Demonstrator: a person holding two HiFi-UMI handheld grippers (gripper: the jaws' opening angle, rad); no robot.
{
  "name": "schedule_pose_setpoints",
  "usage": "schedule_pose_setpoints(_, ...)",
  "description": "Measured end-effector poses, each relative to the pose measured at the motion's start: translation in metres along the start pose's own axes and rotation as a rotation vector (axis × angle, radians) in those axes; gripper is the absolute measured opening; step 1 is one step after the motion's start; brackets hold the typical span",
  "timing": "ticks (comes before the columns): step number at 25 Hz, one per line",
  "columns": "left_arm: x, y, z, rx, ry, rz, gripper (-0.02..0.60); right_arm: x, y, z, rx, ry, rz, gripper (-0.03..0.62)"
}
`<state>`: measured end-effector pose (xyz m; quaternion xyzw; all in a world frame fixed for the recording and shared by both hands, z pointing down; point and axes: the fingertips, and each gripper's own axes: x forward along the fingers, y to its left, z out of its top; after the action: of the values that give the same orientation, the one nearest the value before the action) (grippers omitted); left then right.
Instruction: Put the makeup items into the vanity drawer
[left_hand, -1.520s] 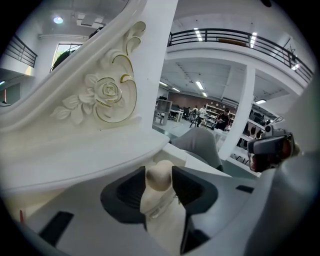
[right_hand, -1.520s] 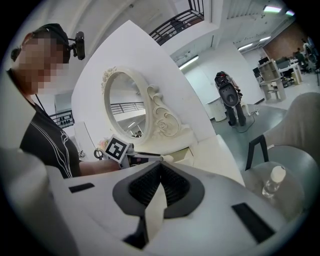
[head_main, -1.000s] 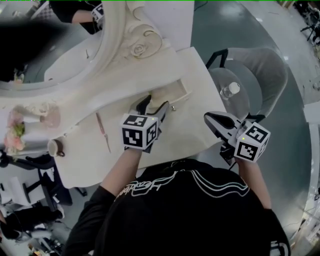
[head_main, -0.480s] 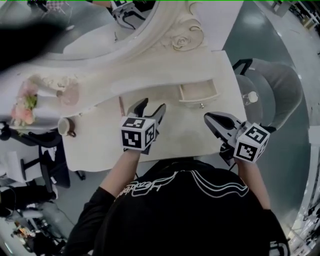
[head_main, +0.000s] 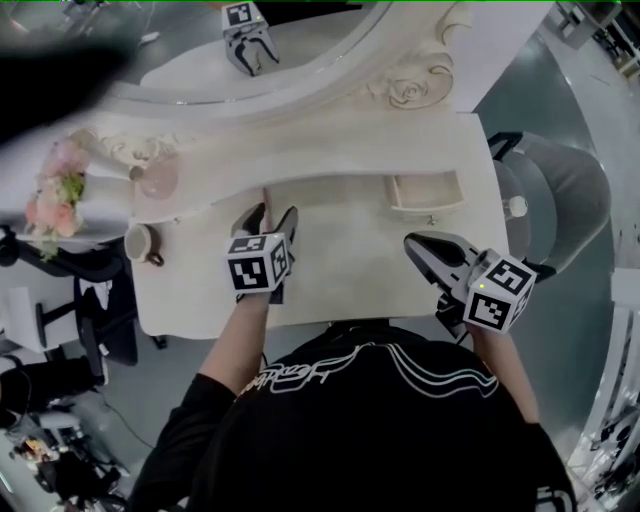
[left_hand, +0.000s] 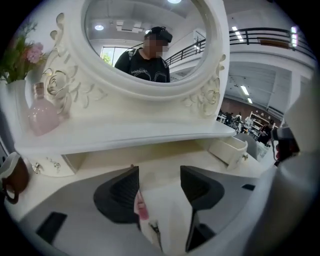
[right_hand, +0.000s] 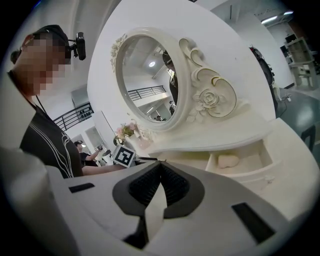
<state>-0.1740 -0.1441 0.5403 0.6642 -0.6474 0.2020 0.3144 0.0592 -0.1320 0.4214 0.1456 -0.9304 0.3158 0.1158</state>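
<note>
In the head view, the left tongs hover over the table with their jaws pointing to 12 o'clock. They line up with a thin pink makeup stick that lies on the table at 12 o'clock from the tips. I judge they are squared to it so the jaws can close across it. The open vanity drawer is at 2 o'clock, well apart from the left tongs. The right tongs hang at 6 o'clock of the drawer, probably kept clear of the pick.

In the left gripper view, the jaws are spread and pinch nothing. The stick lies between them, close against the 9 o'clock jaw rather than centred. Whether it touches that jaw is unclear.

In the right gripper view, the jaws are pressed together at their tips and hold nothing. The drawer is at 3 o'clock, and a pale pad lies inside it.
</note>
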Motion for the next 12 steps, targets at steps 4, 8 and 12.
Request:
schedule_pose_setpoints(4,0.010,0.027,-0.008,-0.001,0.027,0.055,0.268,0.010,0.001,0.001,0.002,0.001,0.005,0.026)
schedule_pose_setpoints(8,0.021,0.041,-0.017,-0.002,0.062,0.095,0.268,0.016,0.004,0.001,-0.002,0.007,0.012,0.026)
schedule_pose_setpoints(12,0.030,0.050,-0.025,-0.001,0.095,0.132,0.248,0.015,0.002,0.002,0.002,0.003,0.003,0.026)
